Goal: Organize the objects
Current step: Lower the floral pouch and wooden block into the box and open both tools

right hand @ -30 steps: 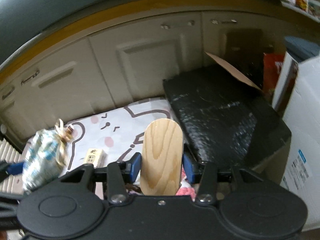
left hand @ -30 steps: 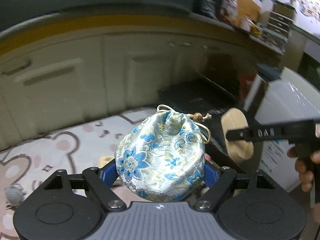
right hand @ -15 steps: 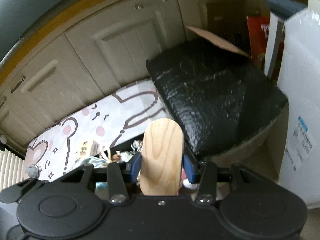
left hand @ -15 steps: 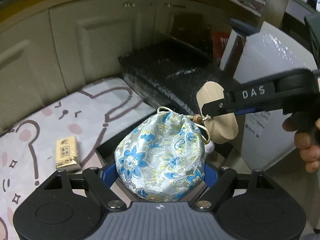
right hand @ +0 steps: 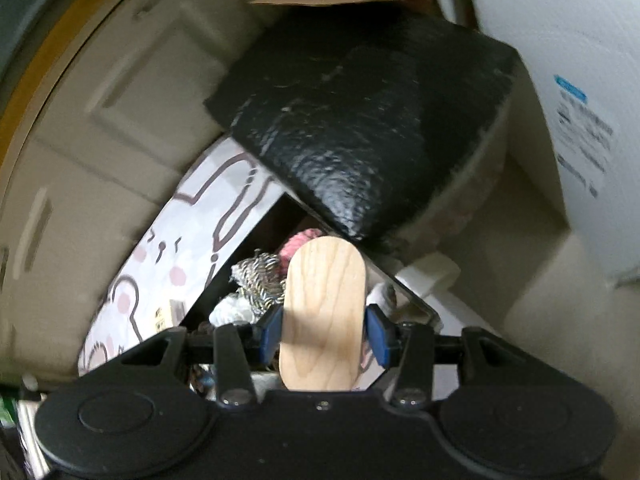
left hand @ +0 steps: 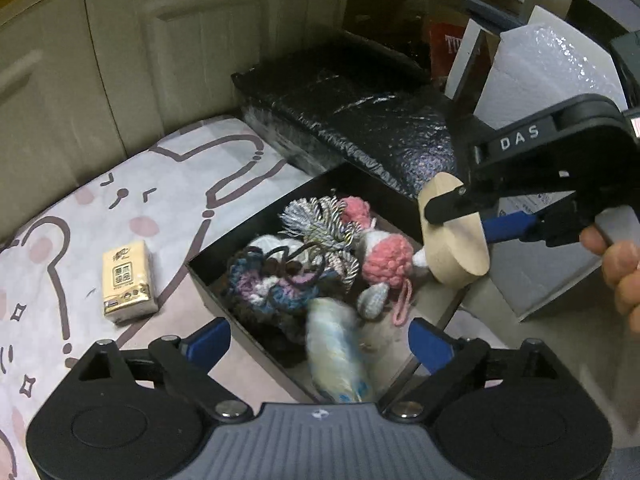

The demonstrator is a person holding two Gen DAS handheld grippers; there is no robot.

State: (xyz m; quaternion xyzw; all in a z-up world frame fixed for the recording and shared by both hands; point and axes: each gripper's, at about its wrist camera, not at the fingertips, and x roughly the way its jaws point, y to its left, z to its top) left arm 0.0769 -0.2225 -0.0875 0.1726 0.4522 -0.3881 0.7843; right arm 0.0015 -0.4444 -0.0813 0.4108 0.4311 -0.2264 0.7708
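Left gripper [left hand: 318,338] fingers just spread wide, dropping the brocade pouch [left hand: 340,354] into the black box [left hand: 200,276]; right gripper [right hand: 323,330] pinches the wooden oval [right hand: 322,312], probably next in.

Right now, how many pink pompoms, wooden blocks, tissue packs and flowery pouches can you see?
pink pompoms: 2
wooden block: 1
tissue pack: 1
flowery pouch: 1 (blurred)
Total: 5
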